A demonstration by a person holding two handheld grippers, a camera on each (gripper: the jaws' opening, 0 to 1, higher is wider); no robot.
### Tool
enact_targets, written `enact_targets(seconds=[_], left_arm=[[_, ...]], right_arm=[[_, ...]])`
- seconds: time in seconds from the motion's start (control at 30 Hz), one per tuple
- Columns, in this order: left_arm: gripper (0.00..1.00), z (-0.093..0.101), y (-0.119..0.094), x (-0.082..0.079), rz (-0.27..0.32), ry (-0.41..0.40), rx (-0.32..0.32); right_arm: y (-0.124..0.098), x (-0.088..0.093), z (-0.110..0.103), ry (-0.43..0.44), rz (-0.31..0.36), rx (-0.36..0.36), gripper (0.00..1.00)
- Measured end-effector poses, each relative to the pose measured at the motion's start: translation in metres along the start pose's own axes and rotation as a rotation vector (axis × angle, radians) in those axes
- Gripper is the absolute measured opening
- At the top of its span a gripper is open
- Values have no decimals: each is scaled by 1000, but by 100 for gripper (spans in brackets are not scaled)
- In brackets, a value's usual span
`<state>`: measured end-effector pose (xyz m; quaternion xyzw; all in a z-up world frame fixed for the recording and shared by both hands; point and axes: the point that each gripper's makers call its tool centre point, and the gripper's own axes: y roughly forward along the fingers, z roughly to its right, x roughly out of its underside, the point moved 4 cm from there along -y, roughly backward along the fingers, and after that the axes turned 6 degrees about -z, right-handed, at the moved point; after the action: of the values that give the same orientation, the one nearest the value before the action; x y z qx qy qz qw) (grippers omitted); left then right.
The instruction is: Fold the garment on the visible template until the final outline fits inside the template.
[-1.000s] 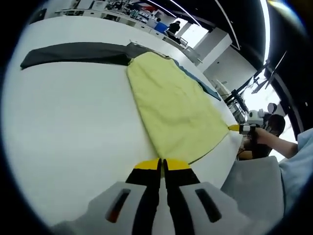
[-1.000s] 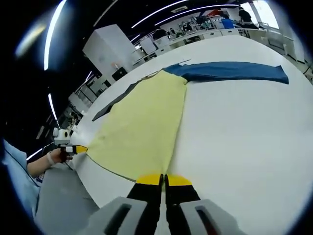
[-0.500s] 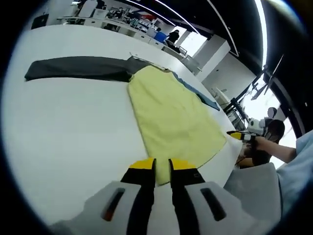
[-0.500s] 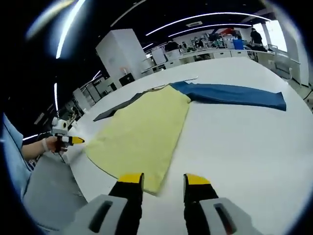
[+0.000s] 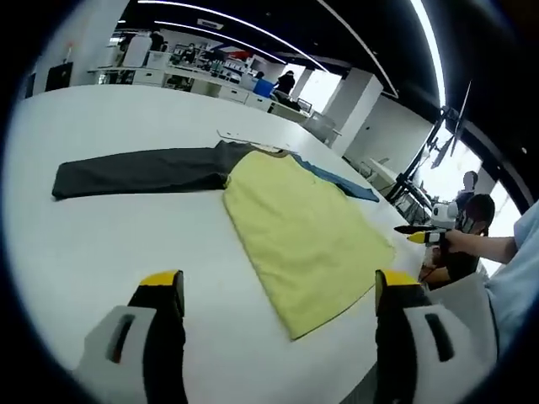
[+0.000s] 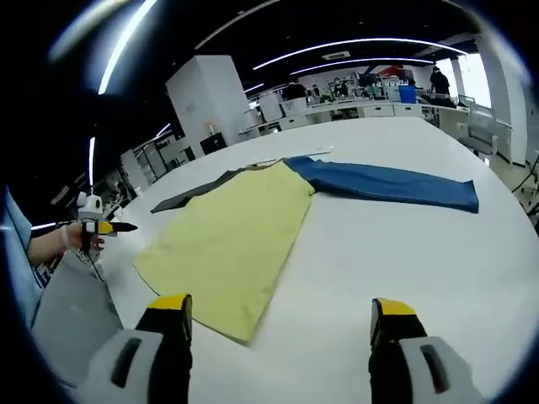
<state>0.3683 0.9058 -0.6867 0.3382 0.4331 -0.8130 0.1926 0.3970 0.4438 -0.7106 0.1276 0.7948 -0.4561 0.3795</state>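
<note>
Both my grippers are up off the white table (image 5: 101, 244), jaws spread wide, holding nothing. My left gripper (image 5: 278, 290) points at the near hem of the yellow shirt body (image 5: 299, 231). My right gripper (image 6: 282, 316) points at the same hem from the other side.

The shirt lies flat on the table, yellow body toward me. The dark grey sleeve (image 5: 135, 172) stretches out to one side and the blue sleeve (image 6: 387, 183) to the other. In the left gripper view the other gripper (image 5: 421, 236) sits off the table edge, in a hand (image 5: 463, 244).

I can't make out a template outline under the shirt.

My read: I'm between folds. Both sleeves are fully out, so the outline is too wide. The next move likely calls for gripping a sleeve end and laying it over the yellow body. I'd keep the cloth flat and on the table.
</note>
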Motion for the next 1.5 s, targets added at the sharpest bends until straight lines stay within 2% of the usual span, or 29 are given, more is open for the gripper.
enact_targets(seconds=[0.03, 0.07, 0.1, 0.17, 0.37, 0.7, 0.97, 1.1, 1.2, 1.27, 1.37, 1.4, 1.5], left_arm=[[98, -3, -2, 2, -12, 31, -20], [99, -4, -3, 1, 4, 79, -43], [99, -4, -3, 2, 5, 95, -44], [99, -3, -4, 9, -30, 55, -33], [99, -3, -5, 13, -22, 51, -35], [99, -5, -2, 11, -3, 49, -42], [99, -5, 1, 5, 8, 56, -36], [99, -5, 4, 8, -12, 35, -19], [99, -7, 6, 10, -24, 33, -23], [99, -9, 9, 10, -30, 20, -22], [99, -11, 13, 10, -32, 7, -21], [99, -11, 15, 10, -33, 5, -25], [99, -12, 17, 7, -33, 8, -28]], right_arm=[[0, -1, 2, -2, 3, 7, 96], [0, -2, 4, 0, 1, 11, 100], [0, -2, 6, 2, 3, 19, 100], [0, -4, 7, 4, 4, 23, 100], [2, -5, 12, 8, 0, 32, 100], [1, -23, 44, 38, 43, 91, 98], [-6, -48, 89, 108, 130, 187, 95], [-13, -66, 123, 138, 192, 292, 95], [-16, -77, 147, 124, 206, 374, 88], [-17, -83, 171, 146, 213, 432, 84], [-15, -90, 189, 173, 239, 458, 79], [-14, -91, 187, 188, 237, 469, 76], [-11, -95, 199, 202, 248, 483, 74]])
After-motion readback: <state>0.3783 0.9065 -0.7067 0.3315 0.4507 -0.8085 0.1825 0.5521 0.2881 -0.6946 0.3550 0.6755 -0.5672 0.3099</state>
